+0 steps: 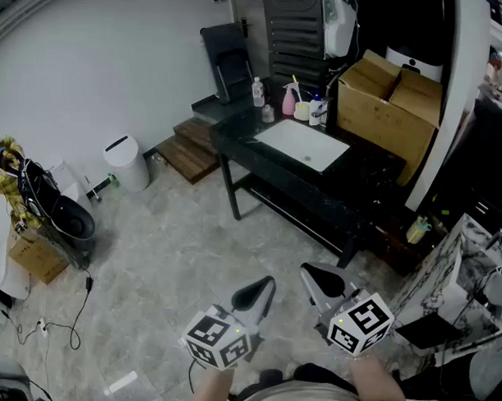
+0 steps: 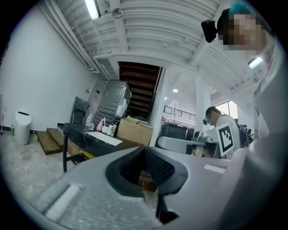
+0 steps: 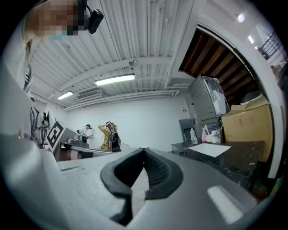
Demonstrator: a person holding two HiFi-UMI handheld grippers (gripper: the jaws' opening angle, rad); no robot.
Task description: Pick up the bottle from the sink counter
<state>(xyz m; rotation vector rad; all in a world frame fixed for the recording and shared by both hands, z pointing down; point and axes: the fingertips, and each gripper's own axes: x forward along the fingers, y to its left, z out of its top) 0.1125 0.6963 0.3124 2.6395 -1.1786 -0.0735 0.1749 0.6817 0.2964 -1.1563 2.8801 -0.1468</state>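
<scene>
Plainly, both tongs were pressed together and empty. The left tongs [image 1: 267,283] and the right tongs [image 1: 311,273] were held level and side by side, low in the head view. They were over the pale floor [image 1: 171,256] and well apart from the dark surface [image 1: 236,137]. In the left gripper view the two tips met with nothing between them, and the right gripper view showed its pair closed the same way. The bottle [image 1: 257,92], clear with a white cap, stood upright at the far back corner of the surface. It was just behind the white sink [image 1: 302,144], with a pink spray bottle [image 1: 289,100] near it on the right. A cardboard box [image 1: 387,100] sat to the right of the sink. A white bin [image 1: 124,163] stood on the floor by the wall, next to some wooden steps [image 1: 188,150].
</scene>
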